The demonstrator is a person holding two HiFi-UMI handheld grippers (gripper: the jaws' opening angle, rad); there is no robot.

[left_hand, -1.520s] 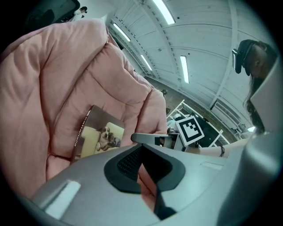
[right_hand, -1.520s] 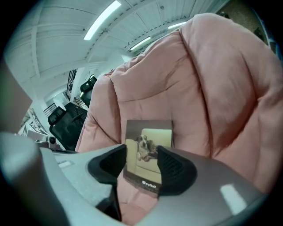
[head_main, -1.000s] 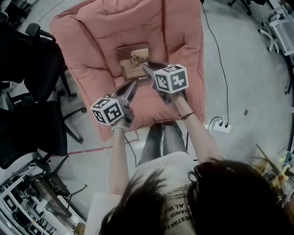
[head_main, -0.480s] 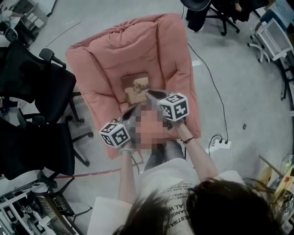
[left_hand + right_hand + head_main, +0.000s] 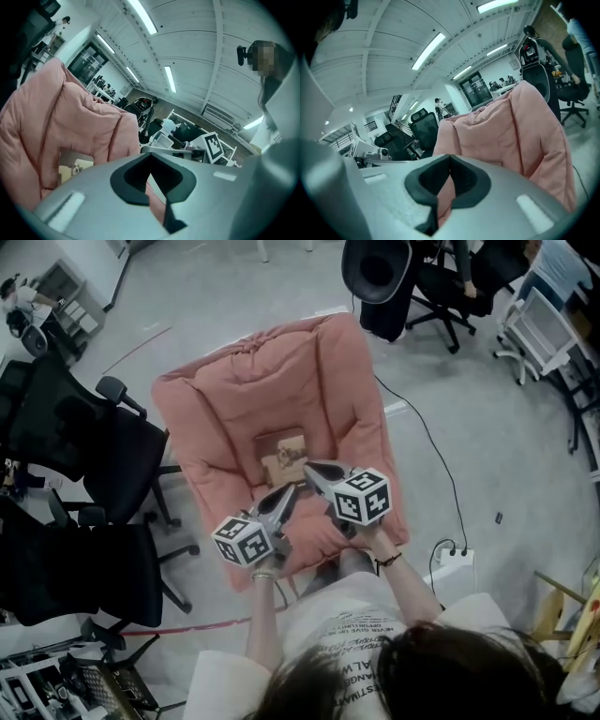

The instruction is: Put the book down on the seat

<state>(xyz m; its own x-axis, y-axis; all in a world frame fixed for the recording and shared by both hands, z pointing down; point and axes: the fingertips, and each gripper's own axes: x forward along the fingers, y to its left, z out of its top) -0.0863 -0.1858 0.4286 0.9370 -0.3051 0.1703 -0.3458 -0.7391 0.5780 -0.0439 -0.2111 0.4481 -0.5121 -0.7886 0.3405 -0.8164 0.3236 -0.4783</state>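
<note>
Flat rect. book, puffy quilted pink seat

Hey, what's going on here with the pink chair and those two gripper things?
A person holds a gripper in each hand over a pink cushioned seat. The book already lies flat in the middle of the seat, and neither gripper holds it. The left gripper and right gripper hover near its front edge, both shut and empty. The right one's fingers have just closed with nothing between them.
</note>
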